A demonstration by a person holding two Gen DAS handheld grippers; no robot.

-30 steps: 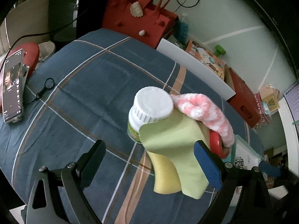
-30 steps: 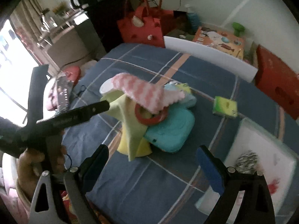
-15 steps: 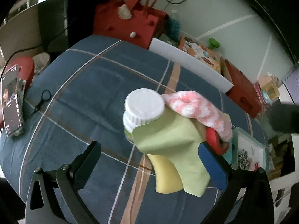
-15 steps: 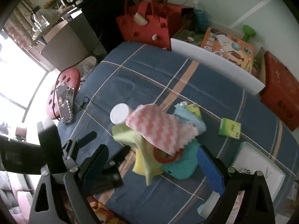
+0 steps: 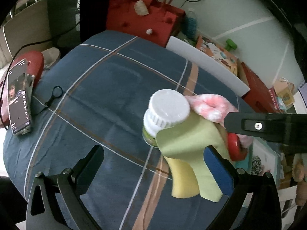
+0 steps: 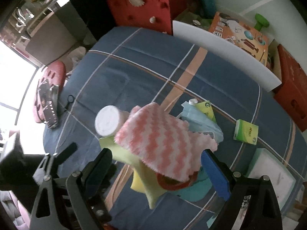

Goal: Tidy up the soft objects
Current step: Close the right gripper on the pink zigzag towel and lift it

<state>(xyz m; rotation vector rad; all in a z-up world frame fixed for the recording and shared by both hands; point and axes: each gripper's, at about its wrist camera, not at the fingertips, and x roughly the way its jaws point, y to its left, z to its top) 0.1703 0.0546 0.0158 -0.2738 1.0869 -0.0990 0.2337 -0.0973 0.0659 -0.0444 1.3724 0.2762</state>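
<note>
A heap of soft things lies on the blue checked cover point(image 5: 107, 88). A pink-and-white fluffy cloth point(image 6: 161, 141) tops it, draped over a pale green cloth point(image 5: 188, 140) and a yellow sponge cloth point(image 5: 182, 178). A white-capped bottle point(image 5: 167, 111) leans against the heap's left side, and a red ring point(image 6: 172, 184) and a teal pad point(image 6: 193, 189) show beneath. My right gripper point(image 6: 157, 168) hangs open right above the pink cloth, pads clear of it. My left gripper point(image 5: 153, 164) is open wide just short of the green cloth, holding nothing.
Light blue face masks point(image 6: 201, 120) and a green box point(image 6: 246, 132) lie right of the heap, and a white tray point(image 6: 272, 172) lies at the cover's right edge. A phone point(image 5: 19, 99) rests on a red stool at the left. A red bag point(image 5: 142, 19) and a white board point(image 5: 207, 63) stand behind.
My right gripper has swung in over the heap and now looks almost straight down on the pink cloth; its finger has entered the left wrist view from the right. The left gripper has hardly moved.
</note>
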